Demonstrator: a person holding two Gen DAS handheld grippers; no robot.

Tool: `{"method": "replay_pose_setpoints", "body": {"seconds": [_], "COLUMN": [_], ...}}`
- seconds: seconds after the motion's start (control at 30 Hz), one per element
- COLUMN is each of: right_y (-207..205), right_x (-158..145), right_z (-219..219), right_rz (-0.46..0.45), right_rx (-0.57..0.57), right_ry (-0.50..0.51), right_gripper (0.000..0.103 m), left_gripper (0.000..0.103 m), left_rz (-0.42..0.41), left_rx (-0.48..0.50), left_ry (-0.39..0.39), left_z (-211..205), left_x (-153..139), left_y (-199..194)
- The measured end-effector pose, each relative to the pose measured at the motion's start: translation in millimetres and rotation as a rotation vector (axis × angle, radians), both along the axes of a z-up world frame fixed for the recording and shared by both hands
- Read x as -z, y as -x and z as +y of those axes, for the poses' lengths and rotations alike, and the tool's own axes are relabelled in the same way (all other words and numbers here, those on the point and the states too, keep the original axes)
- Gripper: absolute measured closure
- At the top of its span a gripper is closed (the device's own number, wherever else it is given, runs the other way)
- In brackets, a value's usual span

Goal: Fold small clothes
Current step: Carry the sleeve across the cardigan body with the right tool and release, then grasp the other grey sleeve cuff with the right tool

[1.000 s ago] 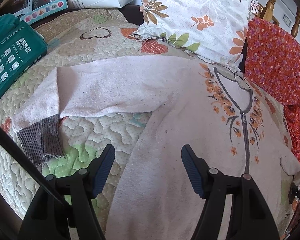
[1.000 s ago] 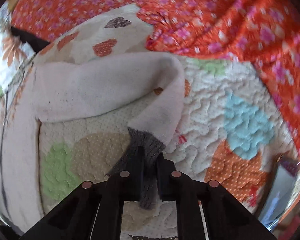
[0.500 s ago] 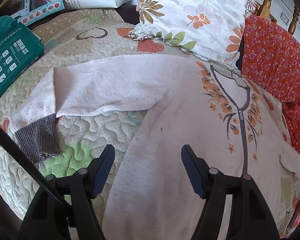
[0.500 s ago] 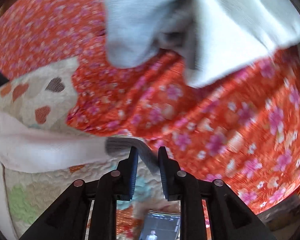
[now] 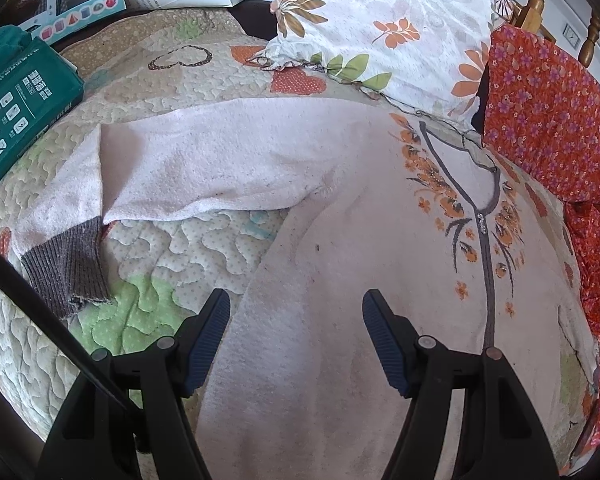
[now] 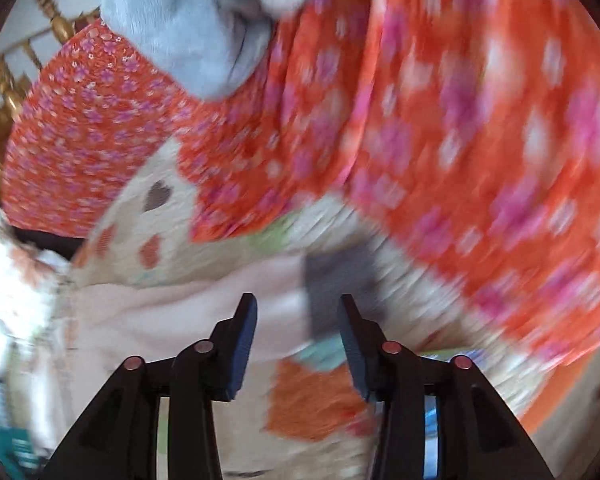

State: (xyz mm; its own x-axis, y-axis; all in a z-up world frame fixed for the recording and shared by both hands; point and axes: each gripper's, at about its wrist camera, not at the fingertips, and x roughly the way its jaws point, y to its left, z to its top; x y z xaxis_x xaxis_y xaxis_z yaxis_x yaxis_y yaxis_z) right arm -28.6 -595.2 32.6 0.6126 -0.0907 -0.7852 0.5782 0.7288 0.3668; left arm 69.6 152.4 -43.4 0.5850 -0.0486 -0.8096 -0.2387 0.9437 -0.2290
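A pale pink zip cardigan [image 5: 372, 248] with orange flower embroidery lies flat on the quilt. Its one sleeve [image 5: 204, 172] stretches left and bends down to a grey ribbed cuff [image 5: 66, 268]. My left gripper [image 5: 296, 332] hovers open over the cardigan's lower body, nothing between its fingers. In the blurred right wrist view the other sleeve [image 6: 188, 300] lies stretched out, ending in its grey cuff [image 6: 336, 280]. My right gripper [image 6: 298, 332] is above it with jaws opening; the cuff is seen through the gap and the pads do not press on it.
A patchwork quilt [image 5: 188, 256] covers the bed. A floral pillow [image 5: 388, 24] and an orange flowered cloth [image 5: 548, 120] lie at the back right, a green box [image 5: 16, 104] at the left. Grey and white garments [image 6: 204, 20] rest on orange flowered cloth [image 6: 460, 128].
My right gripper drew the grey cuff outward, straightening the right sleeve, then opened and let it go while lifting and rolling. The left gripper stayed put and open.
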Motion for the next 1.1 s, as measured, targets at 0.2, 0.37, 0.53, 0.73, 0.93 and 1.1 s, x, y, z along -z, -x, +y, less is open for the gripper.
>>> {"method": "replay_pose_setpoints", "body": {"seconds": [0.2, 0.37, 0.53, 0.73, 0.93, 1.1], "right_y": [-23.1, -42.1, -64.8, -85.8, -82.4, -95.2], "right_x": [54.2, 71.9, 68.8, 70.4, 49.1, 3.8], "right_z": [19.3, 32.2, 42.9, 45.5, 44.6, 79.0], "right_rz": [0.043, 0.092, 0.127, 0.168, 0.066, -0.077], "right_rx": [0.038, 0.132, 0.187, 0.189, 0.157, -0.001], "right_ry": [-0.152, -0.117, 0.012, 0.220, 0.192, 0.158], "right_gripper": [0.051, 0.043, 0.038, 0.058, 0.095, 0.095], "left_gripper": [0.035, 0.035, 0.035, 0.035, 0.035, 0.035], "left_rz": [-0.001, -0.003, 0.000, 0.001, -0.007, -0.017], "left_rx": [0.005, 0.000, 0.002, -0.006, -0.019, -0.037], "left_ry": [-0.001, 0.019, 0.024, 0.036, 0.049, 0.087], "left_z": [-1.2, 1.2, 3.5, 7.7, 15.9, 23.4], "left_x": [-0.2, -0.7, -0.8, -0.2, -2.7, -6.5], "left_y": [1.3, 2.5, 2.1, 3.5, 7.7, 11.6]}}
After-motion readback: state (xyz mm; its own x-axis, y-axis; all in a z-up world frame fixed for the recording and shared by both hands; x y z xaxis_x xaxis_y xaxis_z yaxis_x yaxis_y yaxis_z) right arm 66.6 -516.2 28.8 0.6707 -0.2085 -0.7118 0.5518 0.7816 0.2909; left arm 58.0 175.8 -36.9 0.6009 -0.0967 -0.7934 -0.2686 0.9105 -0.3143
